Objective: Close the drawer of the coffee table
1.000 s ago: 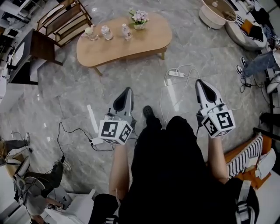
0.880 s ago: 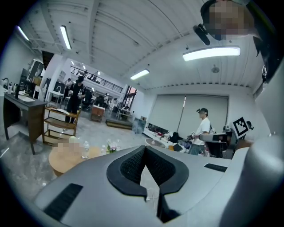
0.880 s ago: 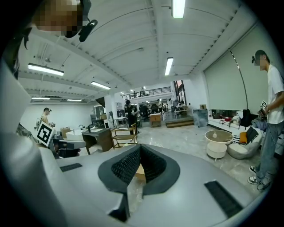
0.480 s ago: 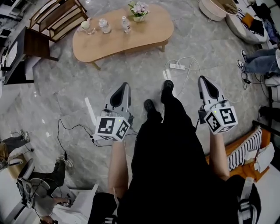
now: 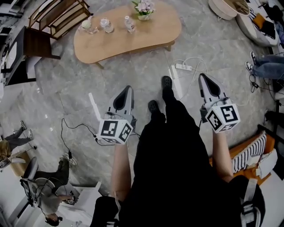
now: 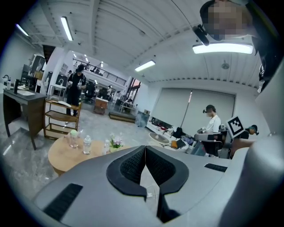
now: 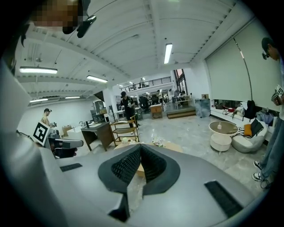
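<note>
The oval wooden coffee table (image 5: 133,37) stands ahead on the grey marble floor, with bottles and a small flower pot (image 5: 143,7) on top. No drawer shows from above. My left gripper (image 5: 128,89) and right gripper (image 5: 203,76) are held side by side over the floor, well short of the table, both pointing towards it. Both are shut with nothing between the jaws. In the left gripper view the table (image 6: 62,155) lies beyond the closed left gripper (image 6: 145,147). In the right gripper view the closed right gripper (image 7: 140,145) hides most of the table (image 7: 176,146).
A white power strip with cables (image 5: 183,67) lies on the floor between me and the table. A black cable (image 5: 75,131) runs at the left. A wooden shelf (image 5: 60,15) and a dark desk (image 5: 29,53) stand left of the table. A round white side table (image 5: 222,8) is far right.
One foot has stepped forward toward the power strip. Both grippers have travelled forward with the person and stay shut and empty.
</note>
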Demonstrator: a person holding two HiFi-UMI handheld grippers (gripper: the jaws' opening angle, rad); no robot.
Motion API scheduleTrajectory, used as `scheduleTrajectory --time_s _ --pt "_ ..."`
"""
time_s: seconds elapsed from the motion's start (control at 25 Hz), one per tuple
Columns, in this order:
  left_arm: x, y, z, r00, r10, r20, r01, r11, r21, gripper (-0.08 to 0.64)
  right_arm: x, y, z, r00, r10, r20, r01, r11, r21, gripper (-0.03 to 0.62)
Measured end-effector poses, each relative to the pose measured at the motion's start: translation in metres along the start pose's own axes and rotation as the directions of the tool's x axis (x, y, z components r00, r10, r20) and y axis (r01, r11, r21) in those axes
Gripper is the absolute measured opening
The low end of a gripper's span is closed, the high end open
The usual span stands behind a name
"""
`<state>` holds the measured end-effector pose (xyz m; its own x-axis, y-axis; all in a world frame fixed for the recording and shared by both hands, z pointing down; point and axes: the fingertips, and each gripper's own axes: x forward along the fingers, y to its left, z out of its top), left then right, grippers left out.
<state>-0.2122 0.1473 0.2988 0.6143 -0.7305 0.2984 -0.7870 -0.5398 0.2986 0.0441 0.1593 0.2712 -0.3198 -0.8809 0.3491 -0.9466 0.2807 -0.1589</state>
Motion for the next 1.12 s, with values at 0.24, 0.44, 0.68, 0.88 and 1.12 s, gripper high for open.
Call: scheduleTrajectory --time_s 0.24,0.44,0.68,0.88,1.12 --pt "0.056 -0.003 0.017 1.0 0.027 -0.009 -0.027 0.999 0.027 0.015 0.05 -0.048 0.01 0.999 0.043 -0.029 -0.043 0.999 -0.003 0.012" --pt "0.103 -0.001 0.028 0.996 0.087 -0.01 -0.087 0.996 0.011 0.014 0.096 -0.089 0.013 0.992 0.093 -0.087 -0.095 0.995 -0.024 0.012" --pt "0.152 0.007 0.007 0.99 0.13 -0.05 -0.132 0.991 -0.036 0.014 0.142 -0.119 -0.005 0.974 0.168 -0.153 -0.179 0.982 -0.058 0.012" --pt "0.184 0.021 -0.016 0.988 0.128 -0.084 -0.133 0.989 -0.061 0.015 0.176 -0.126 -0.03 0.962 0.204 -0.182 -0.22 0.973 -0.071 0.013" --pt "0.213 0.053 -0.061 0.984 0.121 -0.133 -0.131 0.989 -0.068 0.015 0.209 -0.129 -0.079 0.946 0.222 -0.238 -0.254 0.96 -0.114 0.013"
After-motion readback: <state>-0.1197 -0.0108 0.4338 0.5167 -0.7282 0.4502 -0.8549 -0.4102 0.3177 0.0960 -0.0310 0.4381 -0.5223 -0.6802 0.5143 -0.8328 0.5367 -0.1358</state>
